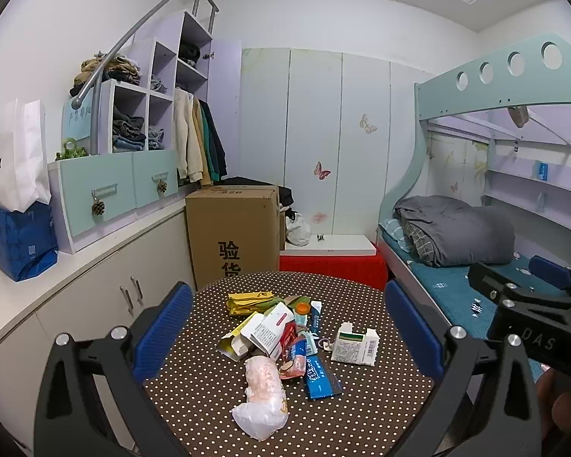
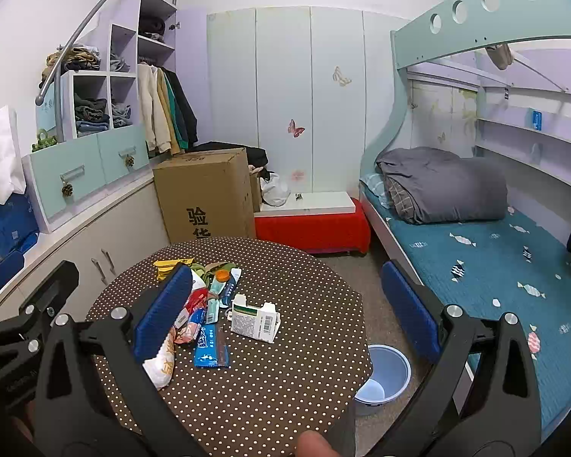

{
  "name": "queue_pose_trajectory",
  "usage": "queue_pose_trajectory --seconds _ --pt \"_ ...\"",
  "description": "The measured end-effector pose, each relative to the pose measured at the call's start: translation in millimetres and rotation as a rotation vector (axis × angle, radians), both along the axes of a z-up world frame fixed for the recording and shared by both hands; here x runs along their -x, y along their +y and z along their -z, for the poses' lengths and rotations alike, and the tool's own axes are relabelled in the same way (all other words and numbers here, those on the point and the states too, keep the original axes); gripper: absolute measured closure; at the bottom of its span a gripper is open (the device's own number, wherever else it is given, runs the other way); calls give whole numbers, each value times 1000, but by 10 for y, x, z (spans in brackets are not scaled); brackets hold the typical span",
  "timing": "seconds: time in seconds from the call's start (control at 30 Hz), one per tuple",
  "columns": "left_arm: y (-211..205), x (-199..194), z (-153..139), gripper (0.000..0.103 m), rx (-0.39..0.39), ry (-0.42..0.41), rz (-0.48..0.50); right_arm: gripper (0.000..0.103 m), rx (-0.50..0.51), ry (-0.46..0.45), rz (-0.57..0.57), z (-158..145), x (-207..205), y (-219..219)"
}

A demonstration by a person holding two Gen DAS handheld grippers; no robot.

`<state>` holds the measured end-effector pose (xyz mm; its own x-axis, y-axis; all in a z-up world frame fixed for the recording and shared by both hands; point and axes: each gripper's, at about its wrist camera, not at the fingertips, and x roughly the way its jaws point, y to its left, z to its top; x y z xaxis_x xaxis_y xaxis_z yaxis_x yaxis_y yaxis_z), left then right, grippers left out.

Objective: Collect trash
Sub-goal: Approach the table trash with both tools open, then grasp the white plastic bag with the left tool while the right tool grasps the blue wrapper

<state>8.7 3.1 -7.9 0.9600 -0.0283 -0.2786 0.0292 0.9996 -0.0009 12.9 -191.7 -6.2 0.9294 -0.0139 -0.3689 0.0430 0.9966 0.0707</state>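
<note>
A heap of trash lies on the round polka-dot table (image 1: 354, 411) (image 2: 285, 381): a crumpled white plastic bag (image 1: 264, 400) (image 2: 161, 361), a blue wrapper (image 1: 319, 377) (image 2: 211, 350), a white and green carton (image 1: 356, 344) (image 2: 257, 318), an opened white box (image 1: 262, 329), yellow packets (image 1: 249, 302) (image 2: 171, 264) and an orange-capped tube (image 1: 302, 310) (image 2: 220, 280). My left gripper (image 1: 289, 337) hovers open over the heap, holding nothing. My right gripper (image 2: 289, 308) is open too, above the table's right half. A blue bin (image 2: 386, 375) stands on the floor right of the table.
A cardboard box (image 1: 234, 228) (image 2: 205, 194) and a red bench (image 1: 335, 266) (image 2: 312, 228) stand behind the table. White cabinets (image 1: 95, 297) run along the left. A bunk bed (image 1: 456, 285) (image 2: 495, 259) with a grey duvet lies to the right. The right gripper's body (image 1: 533, 312) shows at the left view's edge.
</note>
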Motion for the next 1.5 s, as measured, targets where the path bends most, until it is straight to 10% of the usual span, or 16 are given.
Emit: queue_pose_trajectory --seconds 0.47,1.27,1.5 --pt "225 -192 251 4 11 69 -38 6 3 61 3 195 -197 1" --pt "511 -1205 1798 5 -26 475 -5 6 3 369 -94 1279 -981 190" --pt "587 -1435 2054 63 58 577 66 13 1 484 -251 1687 -1363 539"
